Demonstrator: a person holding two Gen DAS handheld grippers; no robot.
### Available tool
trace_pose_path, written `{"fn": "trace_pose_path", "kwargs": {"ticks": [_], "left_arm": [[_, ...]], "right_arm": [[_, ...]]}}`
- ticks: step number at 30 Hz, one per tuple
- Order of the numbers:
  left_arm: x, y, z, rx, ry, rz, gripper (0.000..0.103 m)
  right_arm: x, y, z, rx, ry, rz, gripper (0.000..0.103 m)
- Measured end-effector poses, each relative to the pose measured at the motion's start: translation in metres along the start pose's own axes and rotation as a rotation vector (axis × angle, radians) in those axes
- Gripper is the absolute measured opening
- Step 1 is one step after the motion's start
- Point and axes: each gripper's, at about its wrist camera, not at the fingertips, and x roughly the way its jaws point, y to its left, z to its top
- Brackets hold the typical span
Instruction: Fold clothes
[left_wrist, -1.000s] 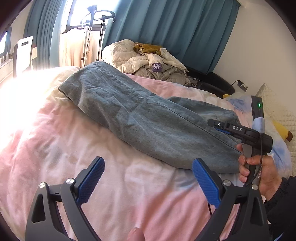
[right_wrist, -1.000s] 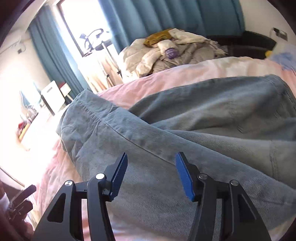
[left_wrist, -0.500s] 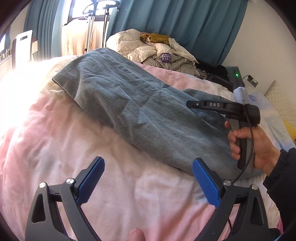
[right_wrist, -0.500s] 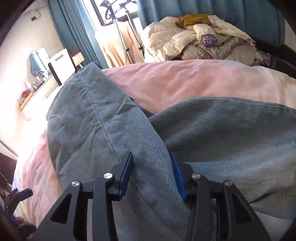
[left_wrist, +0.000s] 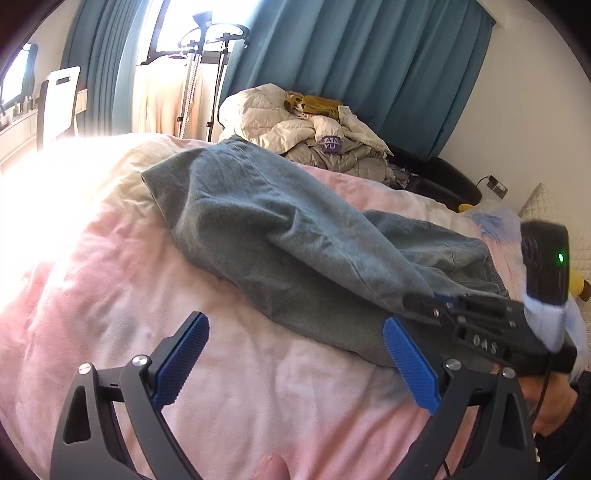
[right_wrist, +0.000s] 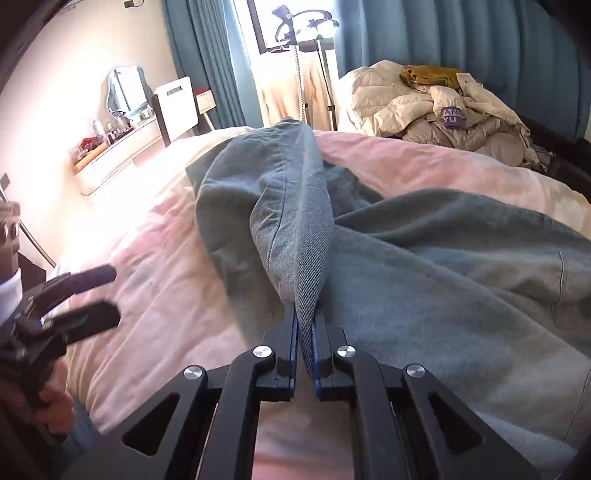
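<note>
Jeans (left_wrist: 295, 240) of faded blue-grey denim lie stretched across the pink bed cover (left_wrist: 221, 387), long axis running from the far hem near the window side down toward the near right, where the wider part bunches beside the pillows. A heap of pale quilted jackets (left_wrist: 314, 136) sits beyond the bed against teal curtains (left_wrist: 369, 74), and a clothes stand (right_wrist: 306, 55) rises before the bright window.

The right gripper (right_wrist: 304, 325) has just been closing and now pinches a raised ridge of denim along the leg's edge; its blue pads press the cloth from both sides, and the fabric lifts into a tented fold running away from it toward the hem. The left gripper (left_wrist: 295, 362) hangs over bare pink cover with its jaws spread wide and nothing between them; the jeans' near edge lies just ahead and to its right, so it sits well short of the cloth.

The next move likely turns on that ridge: the leg runs straight out from the right fingers, so the right hand is best placed to carry it over.

Writing: "DAS" on the right gripper's body, seen from the left wrist, and a purple patch (right_wrist: 452, 116) on the jackets with partial letters, seemingly "AN" over "YU".
</note>
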Motion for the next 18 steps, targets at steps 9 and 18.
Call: {"fn": "trace_pose_path", "kwargs": {"ticks": [9,18], "left_arm": [[-0.001,0.011,0.002,-0.054,0.006,-0.029,0.097],[0.014,0.004,-0.017,-0.02,0.056,0.023,0.097]], "right_arm": [[0.02,0.048,-0.1,0.176,0.251,0.025,0.009],[0.001,0.056,-0.101,0.187,0.163,-0.016,0.033]]}}
